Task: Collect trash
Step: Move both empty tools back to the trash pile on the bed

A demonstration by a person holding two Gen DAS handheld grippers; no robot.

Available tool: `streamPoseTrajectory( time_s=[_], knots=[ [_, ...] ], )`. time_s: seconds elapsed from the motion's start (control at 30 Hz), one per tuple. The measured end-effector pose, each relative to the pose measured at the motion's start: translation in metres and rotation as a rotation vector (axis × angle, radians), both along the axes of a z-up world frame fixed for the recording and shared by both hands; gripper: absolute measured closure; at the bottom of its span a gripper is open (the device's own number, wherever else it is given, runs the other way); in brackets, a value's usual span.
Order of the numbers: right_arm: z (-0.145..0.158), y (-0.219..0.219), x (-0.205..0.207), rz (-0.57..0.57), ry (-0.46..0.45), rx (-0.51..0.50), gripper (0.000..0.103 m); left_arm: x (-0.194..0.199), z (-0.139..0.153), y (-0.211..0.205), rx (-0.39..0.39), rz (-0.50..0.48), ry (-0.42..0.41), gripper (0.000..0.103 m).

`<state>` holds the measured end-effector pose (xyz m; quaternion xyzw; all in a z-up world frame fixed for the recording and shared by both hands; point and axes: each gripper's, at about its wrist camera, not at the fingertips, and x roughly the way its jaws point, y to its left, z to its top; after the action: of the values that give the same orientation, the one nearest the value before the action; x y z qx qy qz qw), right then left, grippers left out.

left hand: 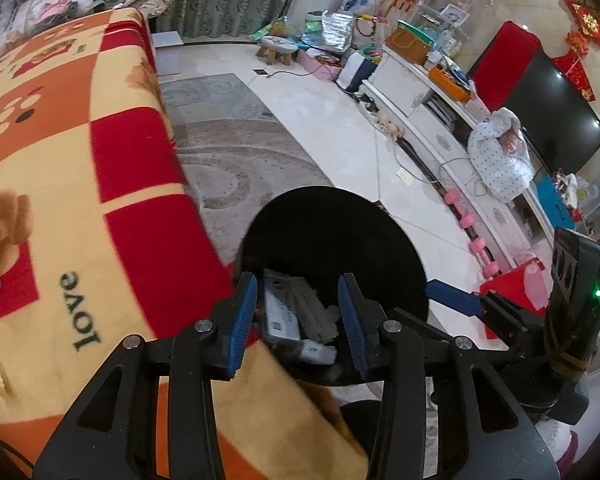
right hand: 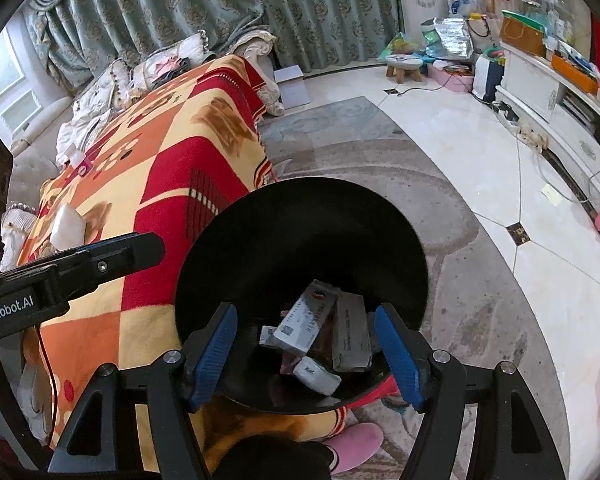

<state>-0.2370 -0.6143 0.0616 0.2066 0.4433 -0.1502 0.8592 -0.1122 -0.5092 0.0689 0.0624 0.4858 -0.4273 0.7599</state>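
Observation:
A round black bin [left hand: 332, 232] [right hand: 300, 232] stands on the floor beside the blanket-covered sofa. Inside lie several pieces of trash: a white printed box [right hand: 304, 320] [left hand: 280, 312], a grey box [right hand: 350, 338] and a small white packet [right hand: 318, 376] [left hand: 318, 354]. My left gripper [left hand: 300, 320] is open and empty just above the bin's near rim. My right gripper [right hand: 308, 354] is open and empty above the bin's mouth. A white foam-like piece [right hand: 68, 228] lies on the blanket. The right gripper's finger [left hand: 456, 300] shows in the left view, and the left gripper's finger [right hand: 112, 256] shows in the right view.
The red, orange and yellow blanket [left hand: 60, 200] [right hand: 148, 184] covers the sofa at left. A grey rug [right hand: 440, 240] lies under the bin. A white TV cabinet [left hand: 428, 120] with TV, pink dumbbells [left hand: 472, 232] and cables runs along the right. A pink slipper [right hand: 356, 444] is below.

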Motion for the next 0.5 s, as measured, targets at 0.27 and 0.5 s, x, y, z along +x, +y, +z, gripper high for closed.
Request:
streamPoseTrajectory(
  time_s=[0.27,0.5],
  knots=[
    [0.002,0.019,0.012,0.037,-0.003,-0.004,0.034,0.009,0.003,0.038,0.038,0.07,-0.048,0.063],
    [0.004,0.045,0.029,0.096,0.002,-0.018,0.033,0.009,0.002,0.083,0.076,0.128,-0.088,0.063]
  ],
)
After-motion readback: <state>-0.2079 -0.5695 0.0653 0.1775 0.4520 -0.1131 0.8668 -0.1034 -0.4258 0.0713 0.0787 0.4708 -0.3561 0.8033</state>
